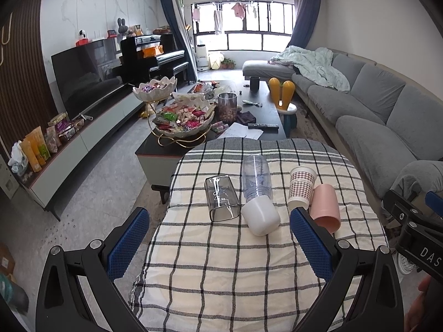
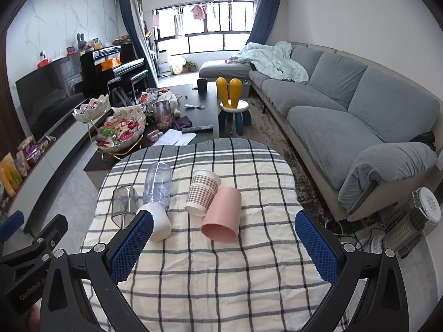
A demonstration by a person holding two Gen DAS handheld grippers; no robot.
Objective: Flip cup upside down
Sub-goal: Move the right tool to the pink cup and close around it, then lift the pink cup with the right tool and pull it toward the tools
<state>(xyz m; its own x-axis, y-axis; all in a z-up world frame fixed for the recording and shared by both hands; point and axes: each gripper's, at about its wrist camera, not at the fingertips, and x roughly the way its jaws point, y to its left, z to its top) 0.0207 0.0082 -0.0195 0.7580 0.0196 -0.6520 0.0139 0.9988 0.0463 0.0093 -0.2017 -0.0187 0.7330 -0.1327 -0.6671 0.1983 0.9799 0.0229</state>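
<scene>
1. four cups lie on their sides on the checked cloth point(image 1: 221, 262), in a row across the small table
2. the pink cup point(image 2: 221, 214) is on the right side, with its open mouth facing the cameras
3. the paper cup with small red checks point(image 2: 202, 191) lies just left of the pink cup and touches it
4. the clear bottle-shaped cup with a white cap point(image 1: 257, 191) lies in the middle, with the cap end near the cameras
5. the clear square cup point(image 1: 221, 197) lies on the left, just beside the white cap; i cannot tell if they touch
6. the left gripper point(image 1: 220, 244) has its blue fingers point(image 1: 128, 242) wide apart, holds nothing, and is above the cloth near the clear cups
7. the right gripper point(image 2: 224, 247) is also spread wide with nothing in it, and the pink cup sits in front of the gap
8. behind the small table is a dark coffee table point(image 1: 265, 110) with a snack bowl stand point(image 1: 180, 116) and a jar point(image 1: 227, 106)
9. a grey sofa point(image 2: 346, 105) runs along the right and a tv point(image 1: 85, 74) stands on the left
</scene>
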